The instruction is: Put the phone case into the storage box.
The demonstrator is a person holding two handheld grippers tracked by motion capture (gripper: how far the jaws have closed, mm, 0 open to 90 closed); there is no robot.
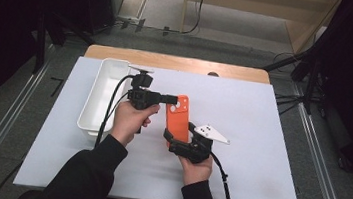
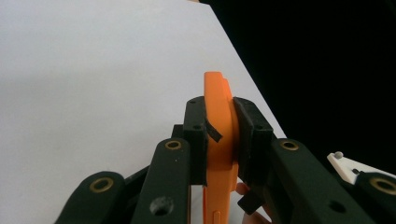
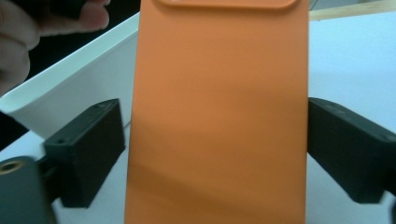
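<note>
An orange phone case [image 1: 178, 122] is held above the white table cover [image 1: 260, 139], its camera end pointing away from the person. My left gripper [image 1: 177, 99] comes in from the left and is shut on that far end, the pads pressing both flat faces [image 2: 215, 88]. My right gripper [image 1: 180, 139] straddles the near end across its width. In the right gripper view the case [image 3: 219, 116] stands between the pads; the left pad [image 3: 88, 154] is a small gap off its edge, and the right pad [image 3: 345, 149] sits right at the other edge.
A white rectangular bin [image 1: 98, 95] stands at the table's left, just behind the left hand, and its wall [image 3: 70, 88] shows in the right gripper view. Bare white surface stretches to the right and toward the near edge. Dark stands and cables surround the table.
</note>
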